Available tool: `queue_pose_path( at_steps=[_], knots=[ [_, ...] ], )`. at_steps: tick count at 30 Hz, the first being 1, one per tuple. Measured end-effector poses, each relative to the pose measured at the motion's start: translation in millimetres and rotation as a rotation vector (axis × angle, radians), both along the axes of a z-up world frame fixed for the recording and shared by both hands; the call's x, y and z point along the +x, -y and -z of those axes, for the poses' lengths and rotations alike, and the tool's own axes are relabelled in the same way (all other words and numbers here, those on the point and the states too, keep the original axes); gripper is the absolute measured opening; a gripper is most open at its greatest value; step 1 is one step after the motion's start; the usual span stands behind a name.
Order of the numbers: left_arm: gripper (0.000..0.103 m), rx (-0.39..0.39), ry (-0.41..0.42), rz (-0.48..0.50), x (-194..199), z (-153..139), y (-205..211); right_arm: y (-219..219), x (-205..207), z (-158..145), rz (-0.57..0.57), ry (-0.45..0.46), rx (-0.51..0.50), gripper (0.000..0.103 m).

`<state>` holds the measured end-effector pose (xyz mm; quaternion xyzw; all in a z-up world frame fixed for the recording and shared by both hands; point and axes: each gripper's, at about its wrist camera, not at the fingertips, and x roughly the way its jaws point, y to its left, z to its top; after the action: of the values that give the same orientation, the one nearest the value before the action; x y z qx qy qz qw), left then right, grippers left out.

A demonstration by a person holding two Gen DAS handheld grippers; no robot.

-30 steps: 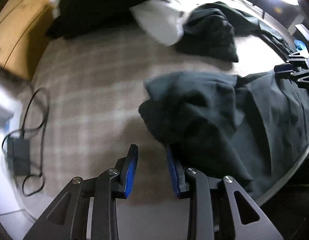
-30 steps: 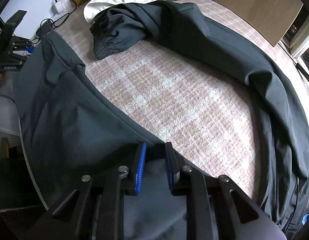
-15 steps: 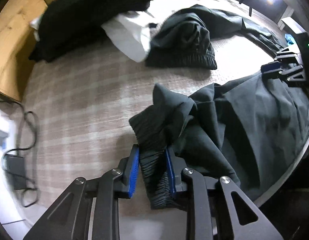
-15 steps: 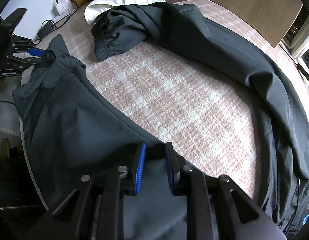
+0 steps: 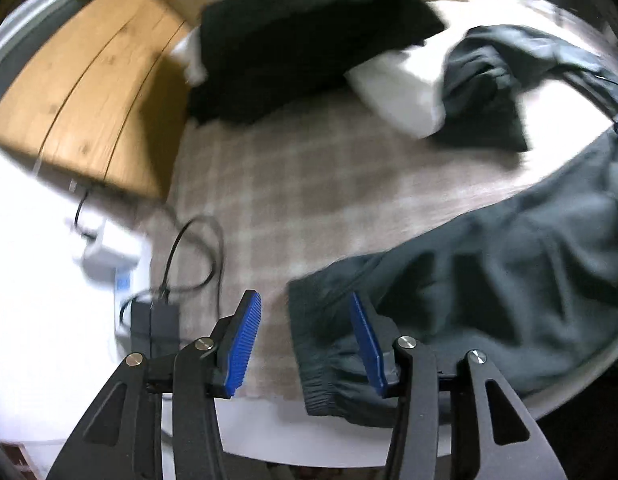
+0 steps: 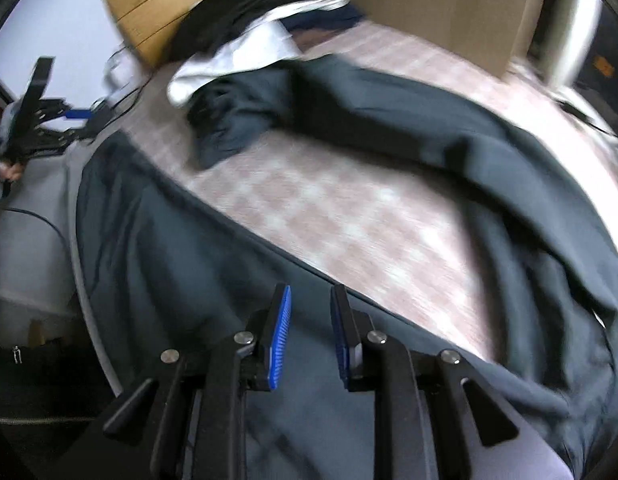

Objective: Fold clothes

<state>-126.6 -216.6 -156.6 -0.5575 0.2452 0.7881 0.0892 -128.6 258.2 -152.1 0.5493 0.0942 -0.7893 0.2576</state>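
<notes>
1. Left wrist view: the left gripper (image 5: 305,338) hangs over the near edge of the bed (image 5: 309,184), which is covered in a pale checked blanket. Its jaws stand well apart and have just been opening. The elastic cuff end of the dark trousers (image 5: 489,264) lies below them on the bed, loose, with neither pad pressing on it.

2. Same view, taking the trousers as landmark: beyond them lie a white garment (image 5: 401,92) and a black garment (image 5: 305,36). On the side away from the trousers, a black power adapter (image 5: 155,320) with its cable sits at the bed's edge.

3. Right wrist view: the right gripper (image 6: 309,334) is over the trousers' wide upper part. Its jaws show a narrow gap. Cloth lies beneath the blue pads, but whether any is pinched I cannot tell.

4. Handling, as I judge it: the cloth looks thin, soft and fairly smooth – light, limp, likely to slide and bunch rather than hold a crease.

5. Best holds are probably the gathered cuff and the thicker waist edge – seams give the pads something to bite.
</notes>
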Motion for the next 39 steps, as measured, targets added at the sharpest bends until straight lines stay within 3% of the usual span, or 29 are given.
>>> queue_pose_path(
  at_steps=[4,7,10,15,19,25,28,29,30,32,35,39],
  knots=[
    [0.051,-0.026,0.029,0.016,-5.3,-0.3,3.5,-73.8,26.3,-4.4,0.147,0.008,0.04,0.026],
    [0.051,0.126,0.059,0.04,-18.3,2.9,-24.0,-117.9,49.1,22.0,0.256,0.101,0.098,0.026],
    [0.051,0.175,0.038,0.147,-37.9,10.9,-83.7,-141.8,70.8,40.7,0.328,0.186,0.104,0.026],
    [0.052,0.135,-0.023,0.306,-72.1,15.2,-162.6,-185.8,82.2,13.2,0.454,0.125,0.027,0.026],
    [0.057,0.056,-0.029,0.371,-95.7,28.1,-193.6,-210.8,67.7,-17.0,0.514,0.031,0.047,0.031],
    [0.057,0.014,0.04,0.38,-103.1,50.8,-211.7,-190.1,18.7,-44.2,0.407,-0.064,-0.01,0.044],
    [0.056,0.005,0.046,0.378,-103.0,55.1,-213.6,-149.5,-28.2,-25.0,0.307,-0.069,0.033,0.045],
    [0.042,0.011,0.059,0.364,-104.0,56.1,-214.1,-137.3,-42.6,-20.7,0.268,-0.074,0.051,0.045],
    [0.02,0.017,0.072,0.351,-105.0,57.1,-214.6,-125.2,-57.0,-16.6,0.229,-0.08,0.069,0.045],
    [0.005,0.042,0.099,0.317,-108.5,55.9,-213.9,-95.8,-87.6,-8.1,0.146,-0.094,0.07,0.045],
    [0.004,0.12,0.084,0.275,-112.8,32.7,-201.4,-56.3,-123.0,1.8,0.021,-0.122,0.09,0.053],
    [0.004,0.173,0.043,0.225,-110.6,-1.1,-179.3,-11.4,-154.2,32.4,-0.125,-0.118,0.162,0.054]
  ],
)
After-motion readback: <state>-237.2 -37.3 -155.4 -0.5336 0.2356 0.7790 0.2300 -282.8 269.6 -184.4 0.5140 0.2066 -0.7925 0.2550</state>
